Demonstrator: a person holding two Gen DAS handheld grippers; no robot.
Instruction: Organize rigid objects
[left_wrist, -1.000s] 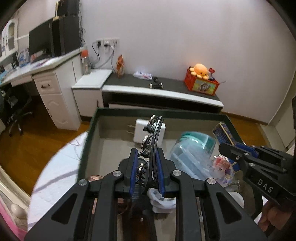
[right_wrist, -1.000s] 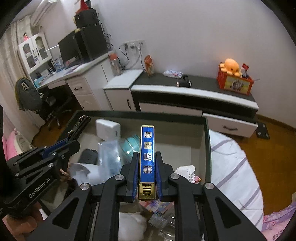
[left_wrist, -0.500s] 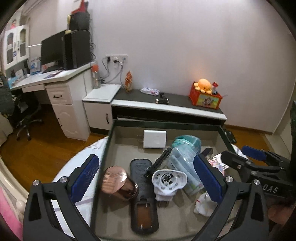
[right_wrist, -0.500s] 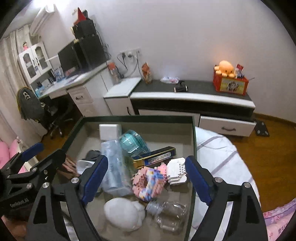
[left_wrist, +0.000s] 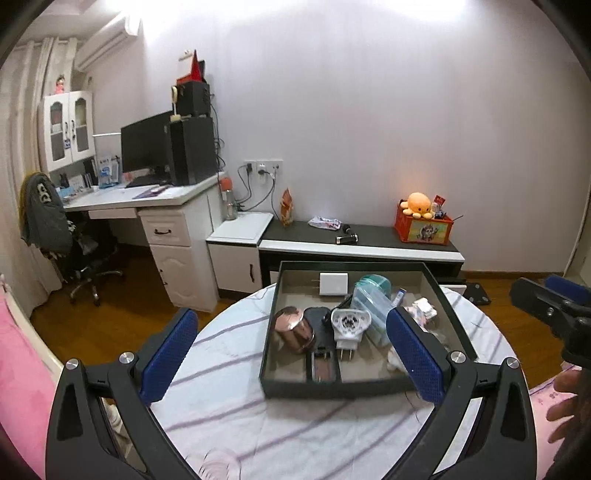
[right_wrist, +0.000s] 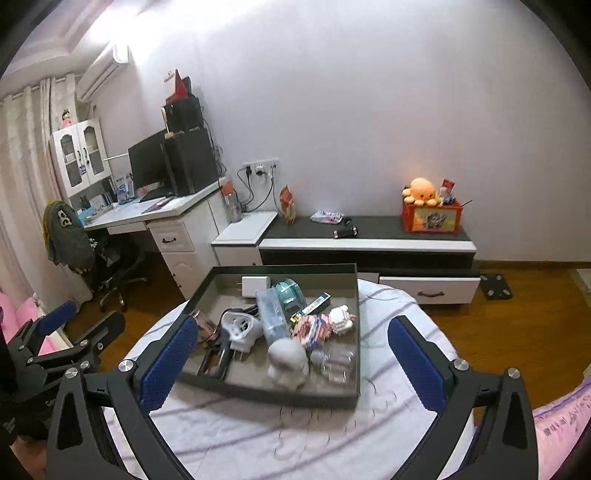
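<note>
A dark tray (left_wrist: 332, 387) sits on a round table with a striped cloth (left_wrist: 240, 417). It holds a copper cup (left_wrist: 295, 332), a white plug adapter (left_wrist: 349, 326), a white charger (left_wrist: 333, 283), a clear container with a teal lid (left_wrist: 373, 299) and a black clip (left_wrist: 321, 354). The right wrist view adds a blue and gold box (right_wrist: 314, 304), a pink block toy (right_wrist: 314, 328) and a white figurine (right_wrist: 288, 362). My left gripper (left_wrist: 291, 321) hangs open and empty, back from the tray. My right gripper (right_wrist: 293, 328) is opening wide, with nothing between its fingers.
A low black and white cabinet (left_wrist: 362, 247) with an orange plush box (left_wrist: 423, 221) runs along the far wall. A white desk (left_wrist: 155, 206) and office chair (left_wrist: 85, 254) stand at left. Pink bedding (left_wrist: 22, 369) lies at the near left, and a person's hand (left_wrist: 565, 402) shows at right.
The left gripper let go of the black clip and the right let go of the blue and gold box; both now lie in the tray. Both grippers opened wide and drew back and upward.
</note>
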